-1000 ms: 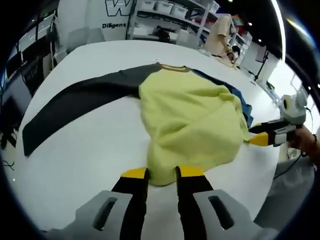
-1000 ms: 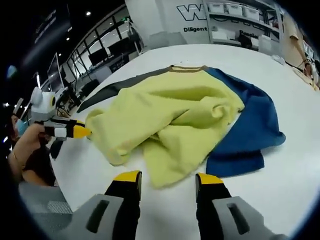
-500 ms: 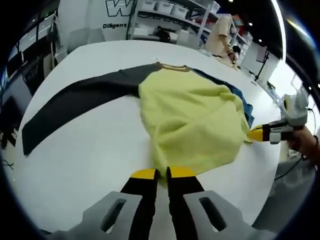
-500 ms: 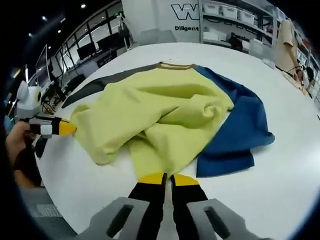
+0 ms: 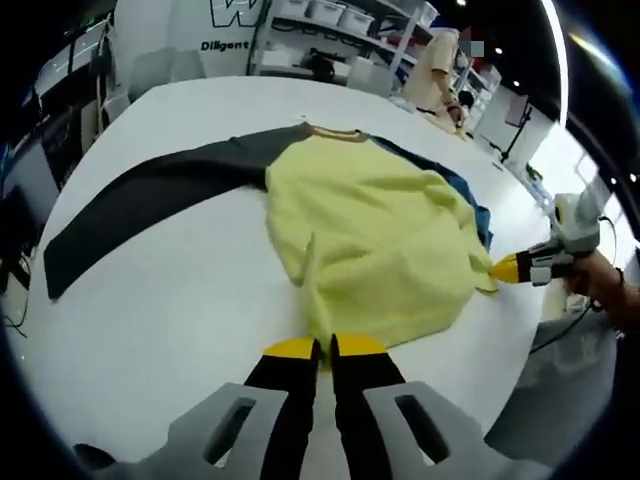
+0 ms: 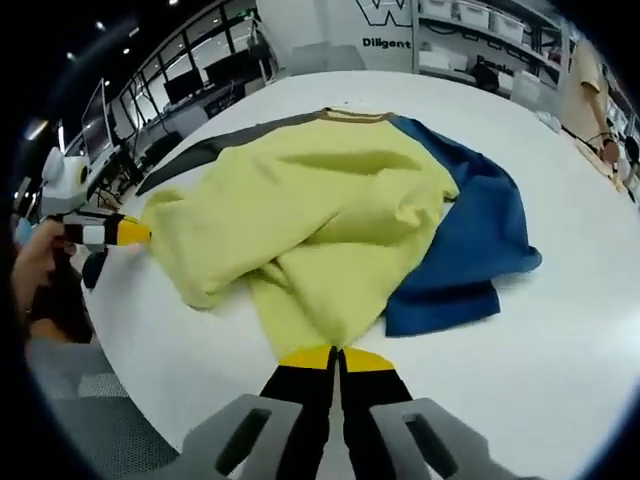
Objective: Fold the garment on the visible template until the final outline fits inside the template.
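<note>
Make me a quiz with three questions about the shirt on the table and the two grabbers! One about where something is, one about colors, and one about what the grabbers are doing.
1. Where does the dark grey sleeve lie?
A. Stretched out flat on the white table
B. Hanging off a chair
C. Rolled into a ball

2. What colours does the garment show?
A. Red and white
B. Yellow, blue and dark grey
C. All green

3. What are the two grippers doing?
A. Both wide open above the table
B. Both shut on the yellow cloth
C. Both holding a box

Answers:
1. A: in the left gripper view the sleeve runs long and flat across the tabletop.
2. B: yellow body, blue sleeve, grey sleeve.
3. B: the left gripper and right gripper each pinch the yellow hem with jaws closed.
</note>
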